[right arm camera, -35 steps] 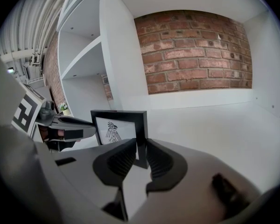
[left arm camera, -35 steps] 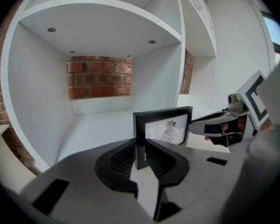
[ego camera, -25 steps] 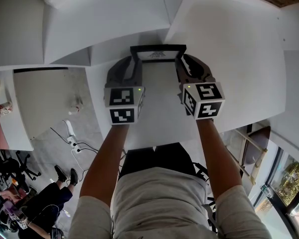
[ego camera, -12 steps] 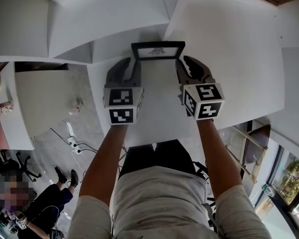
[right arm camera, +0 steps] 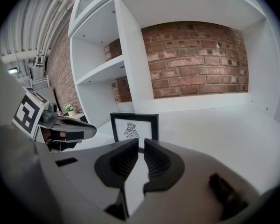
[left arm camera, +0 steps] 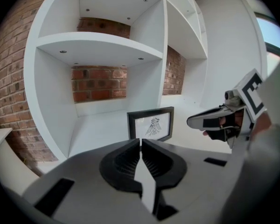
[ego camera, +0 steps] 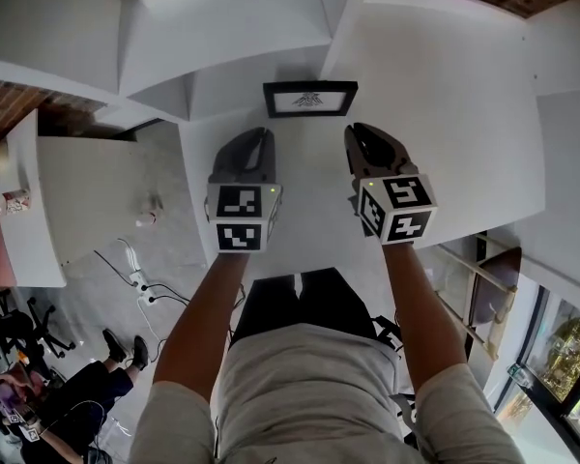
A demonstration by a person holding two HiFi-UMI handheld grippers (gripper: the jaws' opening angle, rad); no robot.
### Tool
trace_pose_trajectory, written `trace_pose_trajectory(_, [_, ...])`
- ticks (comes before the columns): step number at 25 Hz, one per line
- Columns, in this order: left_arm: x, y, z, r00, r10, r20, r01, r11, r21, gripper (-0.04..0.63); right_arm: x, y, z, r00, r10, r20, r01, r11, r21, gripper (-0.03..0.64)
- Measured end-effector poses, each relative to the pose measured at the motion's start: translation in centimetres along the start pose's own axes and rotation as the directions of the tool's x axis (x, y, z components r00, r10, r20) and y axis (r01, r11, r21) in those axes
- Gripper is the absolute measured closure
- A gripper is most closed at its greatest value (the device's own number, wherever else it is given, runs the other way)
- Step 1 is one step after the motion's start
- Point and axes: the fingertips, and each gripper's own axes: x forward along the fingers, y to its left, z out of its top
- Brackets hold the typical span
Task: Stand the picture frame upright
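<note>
The black picture frame with a small bird drawing stands upright on the white shelf surface, facing me. It also shows in the left gripper view and the right gripper view. My left gripper hovers short of the frame's left side, apart from it. Its jaws are closing, almost together, with nothing between them. My right gripper hangs level with it at the right, also clear of the frame. Its jaws stand nearly together and hold nothing.
White shelf dividers and a brick back wall rise behind the frame. Left of the shelf the floor drops away, with cables and a seated person. A wooden chair stands at the lower right.
Both grippers have drawn back from the frame's sides toward me. The frame, held between them a second ago, now stands alone. The left jaws have closed.
</note>
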Motion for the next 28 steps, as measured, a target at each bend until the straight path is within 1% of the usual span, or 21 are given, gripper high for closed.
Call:
trace_pose_trajectory(2, [-1.0, -0.1, 0.0, 1.0, -0.009, 0.004, 0.009, 1.0, 0.01, 0.574, -0.6, 0.6, 0.2, 1.0, 0.016, 0.004, -0.016, 1.0, -0.011, 0.576])
trace_pose_trajectory(6, [-2.8, -0.5, -0.1, 0.999, -0.033, 0.005, 0.033, 0.999, 0.019, 0.58, -2.1, 1.9, -0.1, 0.999, 0.045, -0.022, -0.045, 0.999, -0.02, 0.584])
trace_pose_trajectory(10, [-4.4, -1.0, 0.4, 0.998, -0.06, 0.006, 0.06, 0.998, 0.003, 0.58, -4.0, 3.3, -0.1, 0.997, 0.062, -0.041, -0.063, 0.998, -0.028, 0.586])
trace_pose_trajectory(14, [-6.9, -1.1, 1.4, 0.998, -0.059, 0.022, 0.058, 0.998, 0.006, 0.58, -6.3, 4.1, 0.5, 0.997, 0.063, -0.045, -0.064, 0.998, -0.024, 0.586])
trace_pose_trajectory(17, [-8.9, -1.1, 2.5, 0.998, -0.05, 0.043, 0.049, 0.999, 0.007, 0.58, -7.9, 4.4, 1.5, 0.997, 0.067, -0.031, -0.068, 0.998, -0.013, 0.586])
trace_pose_trajectory(22, [-10.8, -2.8, 3.4, 0.997, -0.061, 0.045, 0.061, 0.998, 0.007, 0.58, -10.4, 5.9, 2.4, 0.995, 0.099, -0.016, -0.1, 0.995, -0.016, 0.586])
trace_pose_trajectory(28, [-13.3, -4.7, 4.0, 0.994, -0.087, 0.064, 0.086, 0.996, 0.014, 0.58, -12.9, 7.2, 2.1, 0.992, 0.124, -0.02, -0.125, 0.992, -0.019, 0.586])
